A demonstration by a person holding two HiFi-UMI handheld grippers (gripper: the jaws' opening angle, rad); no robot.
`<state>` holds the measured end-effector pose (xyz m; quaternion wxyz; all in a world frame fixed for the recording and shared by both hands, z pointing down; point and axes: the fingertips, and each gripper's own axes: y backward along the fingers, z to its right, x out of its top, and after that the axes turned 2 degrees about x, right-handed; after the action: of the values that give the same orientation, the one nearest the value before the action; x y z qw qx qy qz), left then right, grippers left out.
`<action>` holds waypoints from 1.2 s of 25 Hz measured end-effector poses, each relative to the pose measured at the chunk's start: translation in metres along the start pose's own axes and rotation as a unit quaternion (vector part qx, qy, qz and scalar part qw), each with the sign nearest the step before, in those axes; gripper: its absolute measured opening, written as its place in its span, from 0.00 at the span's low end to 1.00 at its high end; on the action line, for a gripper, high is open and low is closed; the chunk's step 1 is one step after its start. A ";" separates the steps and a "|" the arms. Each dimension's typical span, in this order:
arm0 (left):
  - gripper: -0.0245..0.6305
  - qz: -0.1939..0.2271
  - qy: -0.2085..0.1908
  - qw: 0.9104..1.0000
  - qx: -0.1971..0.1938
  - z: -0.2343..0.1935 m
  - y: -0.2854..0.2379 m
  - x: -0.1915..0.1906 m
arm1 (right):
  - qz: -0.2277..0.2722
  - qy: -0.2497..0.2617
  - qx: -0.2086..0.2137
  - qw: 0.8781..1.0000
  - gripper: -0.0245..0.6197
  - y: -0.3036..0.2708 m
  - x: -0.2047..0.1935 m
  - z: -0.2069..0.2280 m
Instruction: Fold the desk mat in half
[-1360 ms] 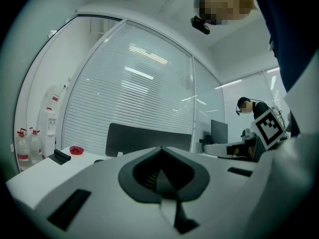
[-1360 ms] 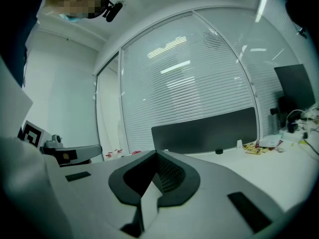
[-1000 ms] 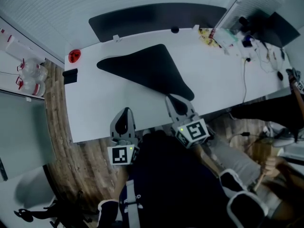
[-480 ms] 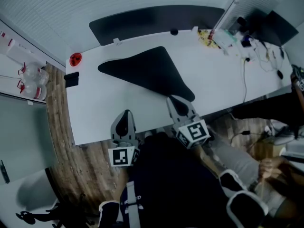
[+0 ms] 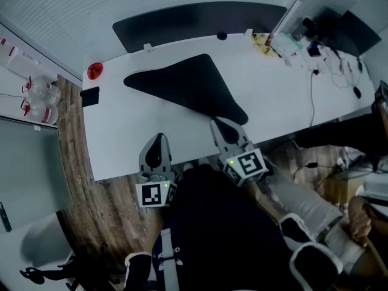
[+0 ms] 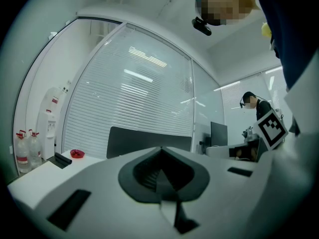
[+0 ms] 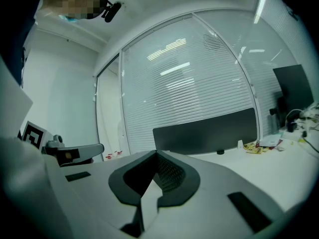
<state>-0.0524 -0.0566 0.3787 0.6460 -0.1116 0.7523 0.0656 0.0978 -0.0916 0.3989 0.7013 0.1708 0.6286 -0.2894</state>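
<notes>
The black desk mat (image 5: 194,86) lies on the white desk (image 5: 121,138), folded over into a rough triangle whose near corner points at the desk's front edge. My right gripper (image 5: 216,123) is shut, its tips just left of that near corner; I cannot tell whether they touch the mat. In the right gripper view the jaws (image 7: 156,153) meet with nothing between them. My left gripper (image 5: 159,138) hovers at the front edge, apart from the mat. It is shut and empty, which the left gripper view (image 6: 160,148) also shows. Neither gripper view shows the mat.
A red dish (image 5: 94,71) and a small black block (image 5: 89,96) sit at the desk's left end. Cables and clutter (image 5: 303,44) crowd the far right, and a cable (image 5: 313,99) crosses the desk. A dark panel (image 5: 200,20) stands behind. Water bottles (image 5: 37,99) are on the floor at left.
Neither gripper nor the mat has moved. Only the head view has shifted slightly.
</notes>
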 end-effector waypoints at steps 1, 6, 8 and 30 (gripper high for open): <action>0.04 0.001 0.000 1.000 0.001 -0.001 -0.001 0.002 | -0.001 0.002 0.001 1.000 0.04 0.000 0.000 0.000; 0.04 0.010 -0.003 1.000 0.007 -0.001 -0.002 0.009 | 0.003 0.007 0.002 1.000 0.04 -0.002 0.004 0.001; 0.04 0.009 -0.001 1.000 0.009 0.000 -0.001 0.008 | 0.004 0.003 0.002 1.000 0.04 -0.001 0.005 0.001; 0.04 0.003 0.001 1.000 0.024 0.003 0.005 0.002 | -0.003 -0.005 -0.005 1.000 0.04 0.002 0.008 0.018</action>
<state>-0.0515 -0.0509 0.3758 0.6473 -0.0940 0.7548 0.0493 0.1132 -0.1026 0.3938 0.7043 0.1636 0.6275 -0.2890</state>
